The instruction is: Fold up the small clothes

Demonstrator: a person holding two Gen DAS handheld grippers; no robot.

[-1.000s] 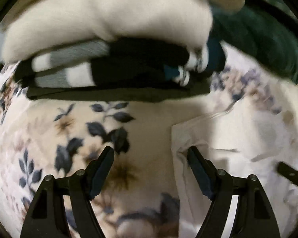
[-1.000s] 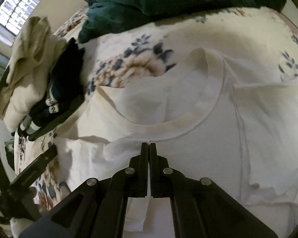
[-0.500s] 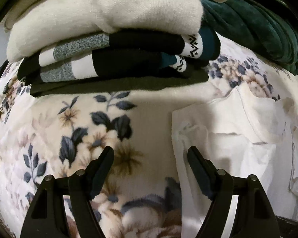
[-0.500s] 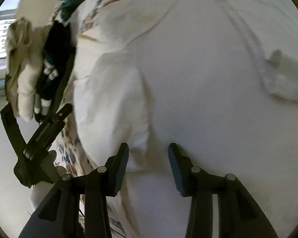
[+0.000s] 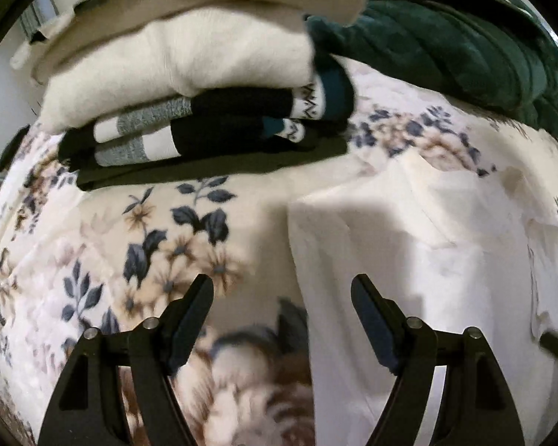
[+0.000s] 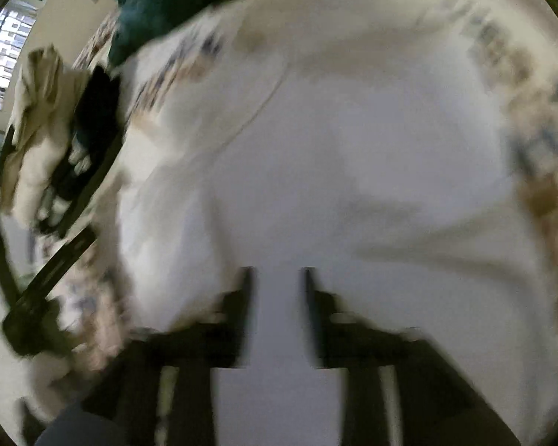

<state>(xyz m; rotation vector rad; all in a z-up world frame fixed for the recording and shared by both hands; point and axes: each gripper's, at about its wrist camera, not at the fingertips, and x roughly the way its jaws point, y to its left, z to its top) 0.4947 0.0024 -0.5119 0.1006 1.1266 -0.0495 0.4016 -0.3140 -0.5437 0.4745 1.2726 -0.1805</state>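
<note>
White shirt [image 5: 409, 245]: lies flat on the floral blanket [image 5: 137, 230], just right of the folded stack [image 5: 189, 100]; its left edge runs between the left gripper's fingers.
Handling: judged light, thin, limp and not fragile; it will slump and crease, so a pinch on a hem or corner should hold better than on the flat middle.
Left gripper [image 5: 282, 293]: jaws wide apart, holding nothing, poised above the blanket and the shirt's left edge; contact cannot be told.
Right gripper [image 6: 277, 282]: blurred; a narrow gap shows between its 2 fingers, over the shirt's plain cloth, right of the stack. No cloth is visibly pinched.
Green blanket [image 5: 465, 37]: bunched behind the stack.
</note>
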